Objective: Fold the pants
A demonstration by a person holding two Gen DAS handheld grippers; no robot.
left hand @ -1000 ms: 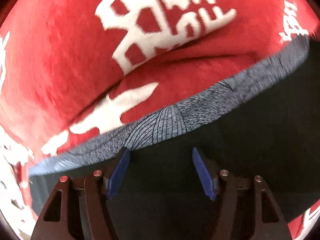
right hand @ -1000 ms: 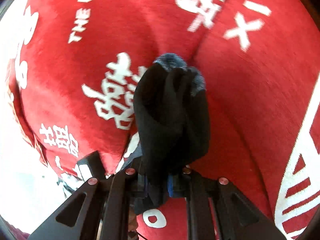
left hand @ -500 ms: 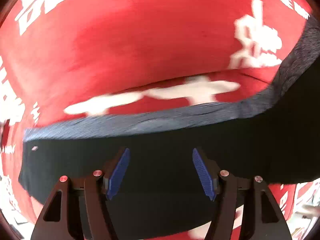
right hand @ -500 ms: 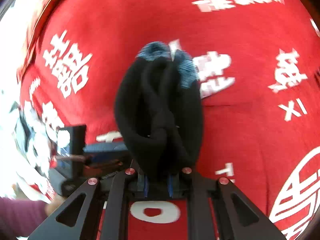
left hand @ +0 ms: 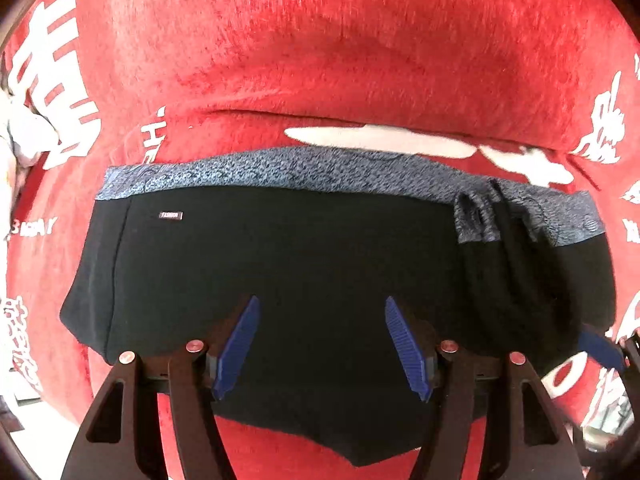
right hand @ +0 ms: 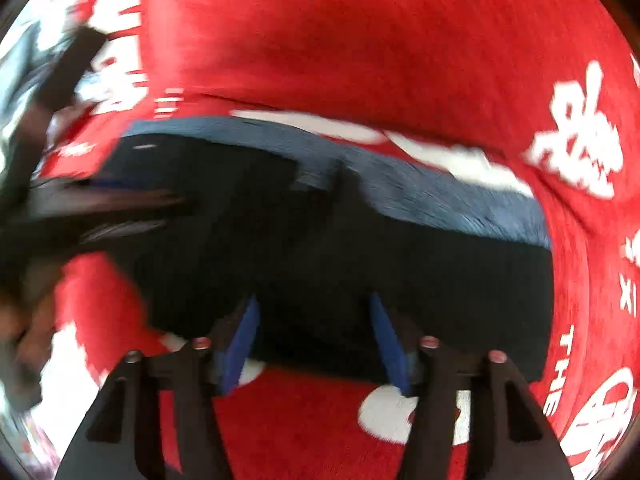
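The left gripper (left hand: 322, 342) points down at the pants (left hand: 304, 264), its jaws spread, with the two blue pads (left hand: 236, 344) standing apart and nothing pinched between them; only black cloth shows in the gap below. The right gripper (right hand: 316, 340) also points down over the pants (right hand: 360, 248), and its jaws are opening: the blue pads (right hand: 240, 344) stand apart and press on nothing, with the near edge of the black cloth lying under the gap.

The pants lie folded into a wide, short bundle on a red blanket (left hand: 340, 48) printed with white characters and letters. A mottled grey-blue waistband (left hand: 280, 170) runs along the far edge of the bundle, from left to right. Near the left end of the black cloth sits a small label (left hand: 171, 215). Toward the right end, a bunched strip of black and grey cloth (left hand: 496, 236) lies on top of the bundle, crossing the waistband and running down toward the near edge. A crease in the blanket runs just beyond the waistband.

At the right rim of the left wrist view, the other gripper's blue pad (left hand: 598, 348) shows just past the bundle's corner. The right wrist view is blurred; at its left edge a dark shape (right hand: 72, 68), too smeared to name, stands beside the pants
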